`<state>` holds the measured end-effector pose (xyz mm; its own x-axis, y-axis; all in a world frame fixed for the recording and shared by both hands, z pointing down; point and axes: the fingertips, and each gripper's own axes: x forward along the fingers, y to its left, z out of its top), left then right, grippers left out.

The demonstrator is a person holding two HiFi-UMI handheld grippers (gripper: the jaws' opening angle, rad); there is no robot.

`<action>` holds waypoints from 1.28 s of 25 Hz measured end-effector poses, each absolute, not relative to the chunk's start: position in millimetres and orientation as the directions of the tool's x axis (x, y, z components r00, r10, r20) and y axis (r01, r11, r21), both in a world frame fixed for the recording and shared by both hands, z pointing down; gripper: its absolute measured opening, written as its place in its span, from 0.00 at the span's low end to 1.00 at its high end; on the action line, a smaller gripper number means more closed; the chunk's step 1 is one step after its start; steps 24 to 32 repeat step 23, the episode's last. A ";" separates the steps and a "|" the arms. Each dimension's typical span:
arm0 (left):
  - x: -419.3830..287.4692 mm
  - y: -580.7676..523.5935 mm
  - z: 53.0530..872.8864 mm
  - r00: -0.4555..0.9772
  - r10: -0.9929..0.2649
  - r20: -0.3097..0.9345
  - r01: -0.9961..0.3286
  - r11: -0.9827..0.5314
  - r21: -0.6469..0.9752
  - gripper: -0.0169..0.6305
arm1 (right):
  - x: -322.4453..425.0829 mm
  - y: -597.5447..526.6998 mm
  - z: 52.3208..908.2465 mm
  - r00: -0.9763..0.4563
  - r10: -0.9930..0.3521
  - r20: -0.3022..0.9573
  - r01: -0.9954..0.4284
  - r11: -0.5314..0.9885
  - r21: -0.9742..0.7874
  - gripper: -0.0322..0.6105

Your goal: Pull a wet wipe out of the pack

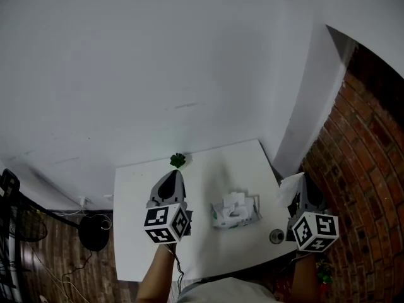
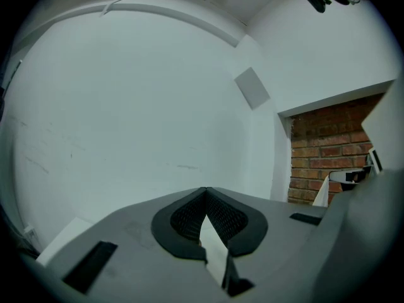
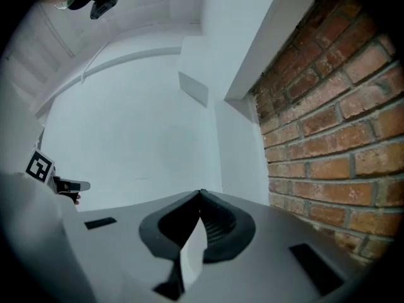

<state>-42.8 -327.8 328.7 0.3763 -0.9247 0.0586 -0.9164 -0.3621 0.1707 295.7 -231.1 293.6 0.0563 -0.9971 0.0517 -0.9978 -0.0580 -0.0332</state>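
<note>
The wet wipe pack (image 1: pixel 235 212) lies on the white table (image 1: pixel 208 257) between my two grippers, with crumpled white wipe standing out of its top opening. My right gripper (image 1: pixel 302 179) (image 3: pixel 201 193) is raised off the table's right edge, shut on a white wet wipe (image 1: pixel 290 189) (image 3: pixel 192 251) that hangs free of the pack. The same wipe (image 2: pixel 321 192) shows far right in the left gripper view. My left gripper (image 1: pixel 172 173) (image 2: pixel 205 189) hovers left of the pack, jaws shut, with nothing seen in them.
A small green object (image 1: pixel 178 161) sits at the table's far edge. A small round dark item (image 1: pixel 276 235) lies near the front right corner. A brick wall (image 1: pixel 366 169) stands close on the right, a white wall (image 1: pixel 158 62) behind. A black stand (image 1: pixel 95 232) is on the floor at the left.
</note>
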 end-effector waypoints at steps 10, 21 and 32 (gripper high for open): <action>-46.5 -329.1 336.6 0.364 -0.928 0.078 -0.921 -0.346 0.177 0.03 | 296.5 -237.7 293.9 0.048 -0.998 0.048 -0.997 -0.051 -0.056 0.05; -54.9 -329.6 337.9 0.353 -0.932 0.083 -0.926 -0.335 0.175 0.03 | 294.0 -240.3 291.4 0.045 -0.998 0.045 -0.998 -0.047 -0.051 0.05; -56.0 -329.7 337.9 0.353 -0.932 0.084 -0.926 -0.335 0.175 0.03 | 293.0 -240.4 291.7 0.044 -0.998 0.047 -0.998 -0.047 -0.052 0.05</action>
